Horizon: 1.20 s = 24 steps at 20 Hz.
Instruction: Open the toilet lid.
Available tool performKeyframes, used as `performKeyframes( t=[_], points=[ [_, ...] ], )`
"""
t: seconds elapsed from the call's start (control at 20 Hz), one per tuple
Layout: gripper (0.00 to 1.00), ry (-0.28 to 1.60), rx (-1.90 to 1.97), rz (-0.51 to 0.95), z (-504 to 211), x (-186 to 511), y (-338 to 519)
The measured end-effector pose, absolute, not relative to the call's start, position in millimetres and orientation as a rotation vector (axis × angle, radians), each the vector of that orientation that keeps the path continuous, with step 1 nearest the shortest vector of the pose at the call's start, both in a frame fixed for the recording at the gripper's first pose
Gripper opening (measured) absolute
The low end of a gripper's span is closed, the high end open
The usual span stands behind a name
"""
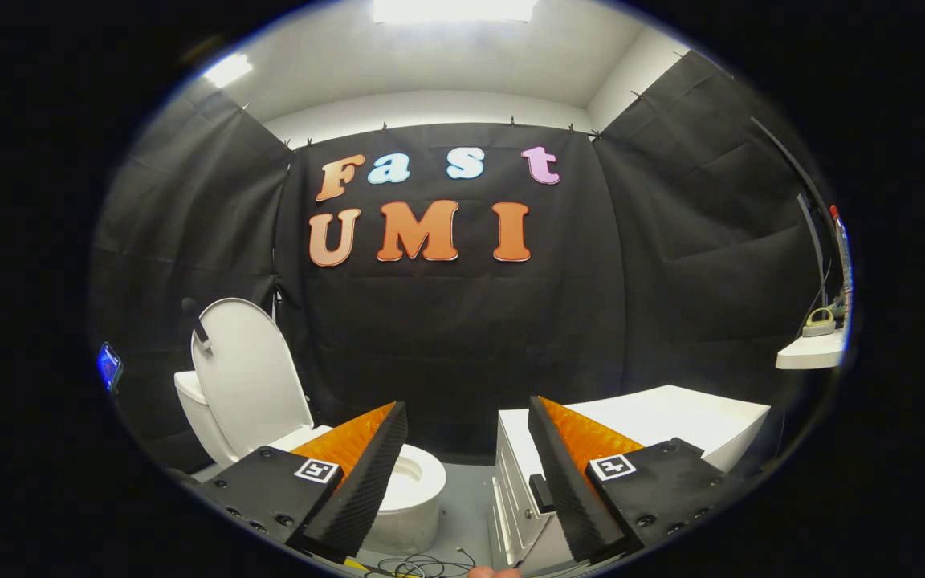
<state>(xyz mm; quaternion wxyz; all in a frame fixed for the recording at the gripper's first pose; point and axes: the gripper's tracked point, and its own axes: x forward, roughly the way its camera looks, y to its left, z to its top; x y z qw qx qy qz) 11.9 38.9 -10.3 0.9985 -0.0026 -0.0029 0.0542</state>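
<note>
— Toilet lid [250, 373]: where is it now?

— Upright, leaning back against the tank [193, 409], beyond my left finger. The bowl [418, 482] shows open just ahead. I judge the opening done, nothing left but to back off.

— And your gripper [462, 466]?

— Fingers spread wide apart, holding nothing, well short of the toilet.

— Anything unclear?

— My left finger covers the seat's near side. The white cabinet [671, 421] sits behind the right one.

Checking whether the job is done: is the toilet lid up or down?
Up. The toilet lid stands upright against the tank, leaving the bowl uncovered. The gripper is open, fingers apart, holding nothing.
</note>
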Motion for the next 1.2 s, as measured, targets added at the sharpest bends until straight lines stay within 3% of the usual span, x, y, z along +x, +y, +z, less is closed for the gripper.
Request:
performKeyframes(
  t=[1.2],
  points=[
    [0.97,-0.009,0.030,0.081,-5.8,10.8,32.3]
  ],
)
